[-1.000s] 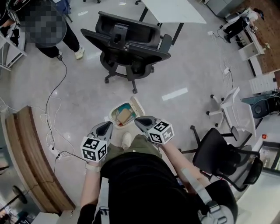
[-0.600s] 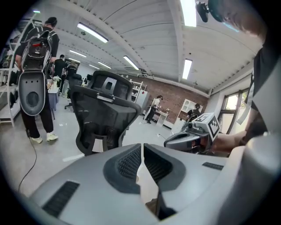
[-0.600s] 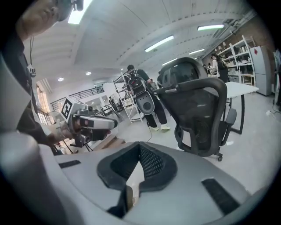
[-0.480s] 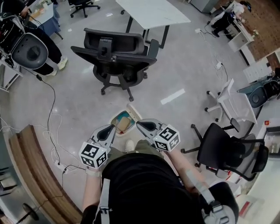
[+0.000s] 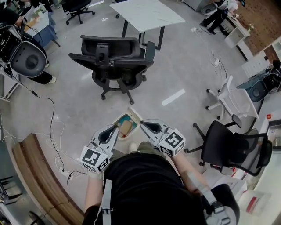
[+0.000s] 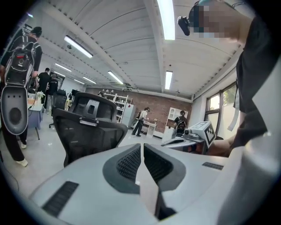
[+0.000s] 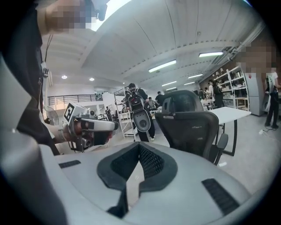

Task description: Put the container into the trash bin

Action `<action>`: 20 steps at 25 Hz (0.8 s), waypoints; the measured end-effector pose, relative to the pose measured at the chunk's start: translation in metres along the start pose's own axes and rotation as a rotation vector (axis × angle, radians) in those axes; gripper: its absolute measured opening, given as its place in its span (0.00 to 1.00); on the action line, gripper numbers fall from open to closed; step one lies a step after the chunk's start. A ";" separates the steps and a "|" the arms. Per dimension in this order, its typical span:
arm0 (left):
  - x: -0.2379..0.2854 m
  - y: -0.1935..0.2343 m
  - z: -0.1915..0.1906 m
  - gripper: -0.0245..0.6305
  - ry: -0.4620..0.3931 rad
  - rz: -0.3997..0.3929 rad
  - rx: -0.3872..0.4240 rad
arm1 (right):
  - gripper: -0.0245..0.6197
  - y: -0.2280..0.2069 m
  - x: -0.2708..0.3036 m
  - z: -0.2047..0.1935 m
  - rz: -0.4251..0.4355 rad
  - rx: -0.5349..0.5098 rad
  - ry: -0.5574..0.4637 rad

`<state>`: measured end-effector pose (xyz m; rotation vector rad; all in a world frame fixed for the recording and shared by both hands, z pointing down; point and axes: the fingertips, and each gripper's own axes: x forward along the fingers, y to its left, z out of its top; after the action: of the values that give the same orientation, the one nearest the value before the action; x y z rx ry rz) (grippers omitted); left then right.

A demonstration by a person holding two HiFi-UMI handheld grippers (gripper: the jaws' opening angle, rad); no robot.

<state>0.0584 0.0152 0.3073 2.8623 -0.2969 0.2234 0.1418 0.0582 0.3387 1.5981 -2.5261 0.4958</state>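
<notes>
On the floor in front of my feet stands a small white trash bin with its lid open. A tan container lies inside it. In the head view my left gripper is held above the bin's left side and my right gripper above its right side, neither touching it. Both are shut with nothing between the pads. The left gripper view shows its jaws closed, pointing across the room at a chair. In the right gripper view the right gripper is likewise closed and empty, and the left gripper shows beside it.
A black office chair stands just beyond the bin, with a white table behind it. Another black chair and a white chair are at the right. A curved wooden bench and floor cables lie at the left.
Both grippers have risen away from the bin and levelled out, staying shut. The container stays in the bin. The head camera has tilted farther forward.
</notes>
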 end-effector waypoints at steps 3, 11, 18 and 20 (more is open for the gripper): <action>-0.003 -0.003 0.012 0.05 -0.027 -0.008 0.031 | 0.06 0.003 -0.003 0.011 -0.008 -0.030 -0.037; -0.008 0.002 0.028 0.07 -0.074 -0.016 0.057 | 0.06 0.010 -0.004 0.028 -0.013 -0.069 -0.076; -0.010 0.005 0.029 0.08 -0.068 -0.005 0.095 | 0.06 0.012 0.001 0.030 -0.026 -0.097 -0.072; -0.010 0.005 0.030 0.08 -0.063 -0.004 0.105 | 0.06 0.012 0.003 0.029 -0.030 -0.098 -0.069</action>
<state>0.0513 0.0043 0.2783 2.9778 -0.2993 0.1522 0.1325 0.0508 0.3096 1.6425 -2.5287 0.3140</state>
